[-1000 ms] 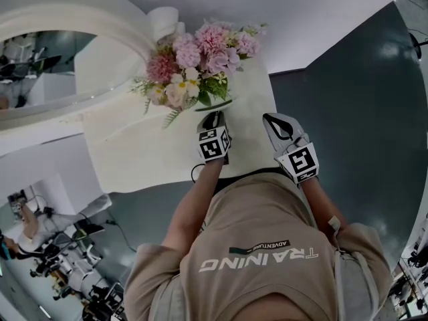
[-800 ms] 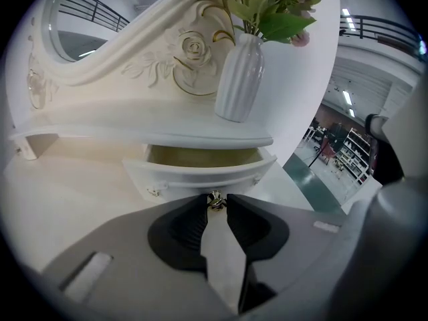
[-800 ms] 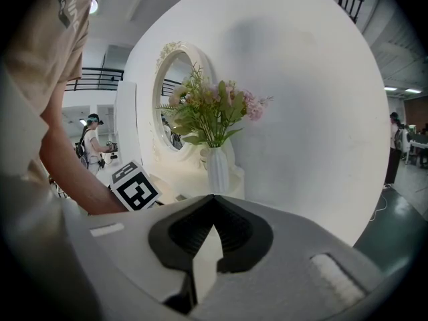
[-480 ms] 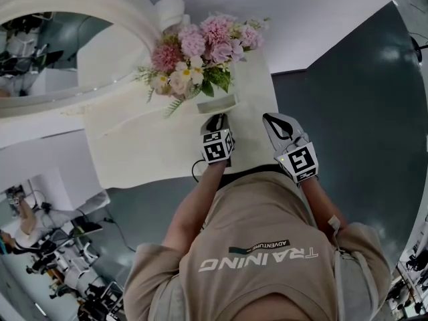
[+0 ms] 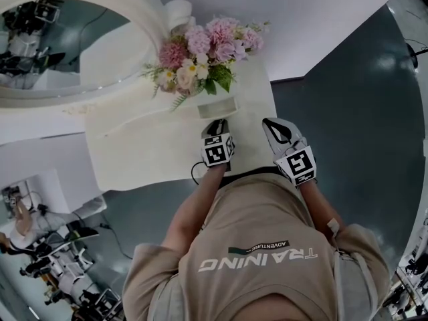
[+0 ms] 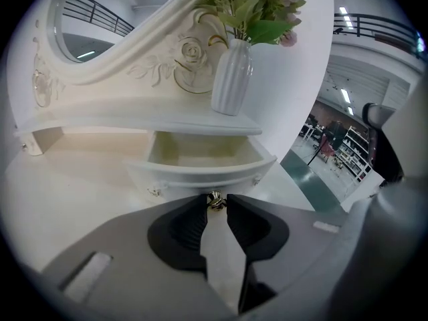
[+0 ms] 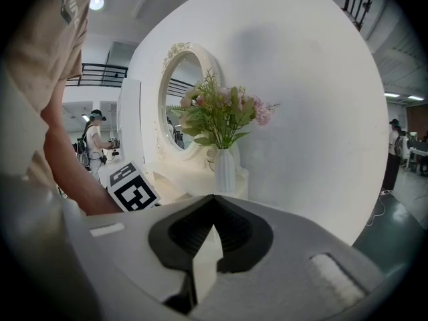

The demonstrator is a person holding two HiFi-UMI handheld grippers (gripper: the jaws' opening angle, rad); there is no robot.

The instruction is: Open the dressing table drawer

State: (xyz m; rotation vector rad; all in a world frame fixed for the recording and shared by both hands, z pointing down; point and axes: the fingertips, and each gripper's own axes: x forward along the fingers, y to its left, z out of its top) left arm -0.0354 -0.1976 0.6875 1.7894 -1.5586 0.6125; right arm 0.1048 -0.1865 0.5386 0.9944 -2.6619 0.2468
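Note:
The white dressing table's small drawer [image 6: 200, 159] stands pulled out under the shelf, its inside bare. A small brass knob [image 6: 215, 200] sits on the drawer front, and my left gripper [image 6: 215, 203] is shut on it, the knob pinched between the jaw tips. In the head view the left gripper [image 5: 215, 124] points at the drawer [image 5: 217, 105] just below the flowers. My right gripper [image 5: 271, 122] hovers to the right of it above the tabletop, jaws shut with nothing in them [image 7: 214, 198].
A white ribbed vase [image 6: 231, 79] of pink flowers [image 5: 207, 49] stands on the shelf right above the drawer. An oval mirror [image 5: 60, 42] rises at the left. The cream tabletop [image 5: 147, 146] stretches left; grey floor lies to the right.
The drawer has slid out further from under the shelf, with the left gripper drawing back toward the person. The right gripper has kept still.

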